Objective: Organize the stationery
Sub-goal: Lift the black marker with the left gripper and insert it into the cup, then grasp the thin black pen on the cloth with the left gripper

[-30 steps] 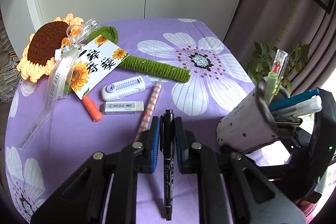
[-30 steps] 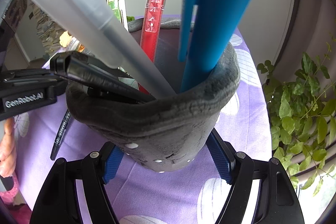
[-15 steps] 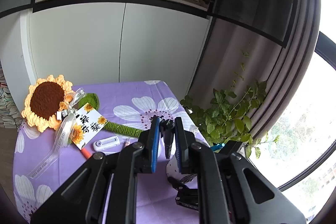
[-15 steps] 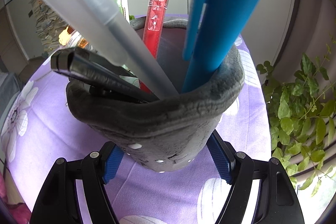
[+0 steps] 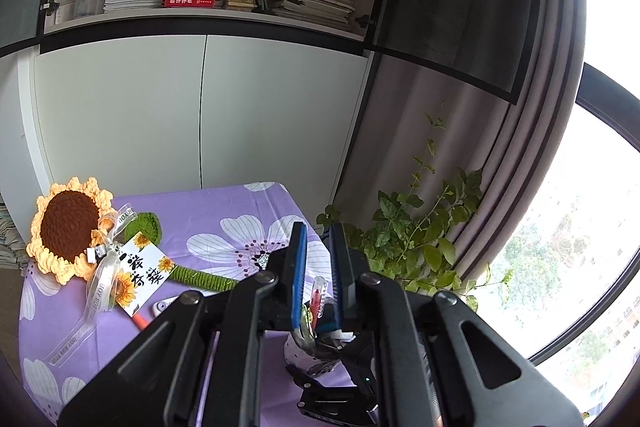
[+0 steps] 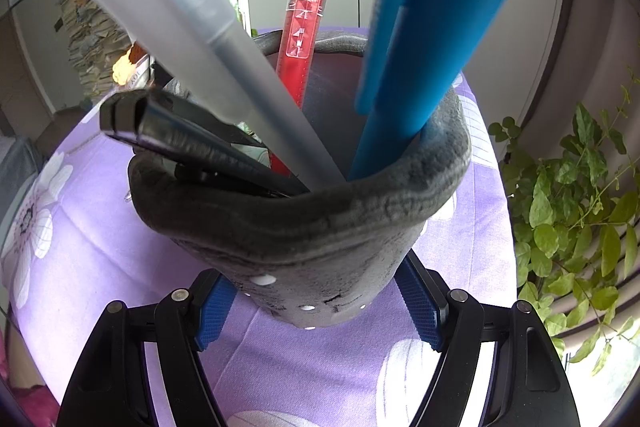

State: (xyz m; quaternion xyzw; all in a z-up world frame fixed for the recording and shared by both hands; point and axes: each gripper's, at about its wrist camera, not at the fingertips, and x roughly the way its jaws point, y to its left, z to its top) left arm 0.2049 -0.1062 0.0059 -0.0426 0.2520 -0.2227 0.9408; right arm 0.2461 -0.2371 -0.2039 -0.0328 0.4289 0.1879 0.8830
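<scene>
Right hand-held gripper [image 6: 320,311] clamps the grey pen pouch [image 6: 320,239], upright on the purple surface [image 6: 100,255]. Inside, ends up: blue pen [image 6: 420,67], red pen [image 6: 304,27], frosted pen [image 6: 192,27], black marker [image 6: 192,143] leaning left. Left hand-held gripper [image 5: 318,267] above pouch, empty, jaws narrow.

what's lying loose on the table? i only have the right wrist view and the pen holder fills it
Observer: A white correction tape lies near the crochet sunflower.
Operator: anything else
Observer: An orange pen pokes out from under the gift card; the gripper body hides the rest.
Operator: where's the left gripper
Observer: The left gripper looks down on the pen holder, shut, nothing visible between its pads.
</scene>
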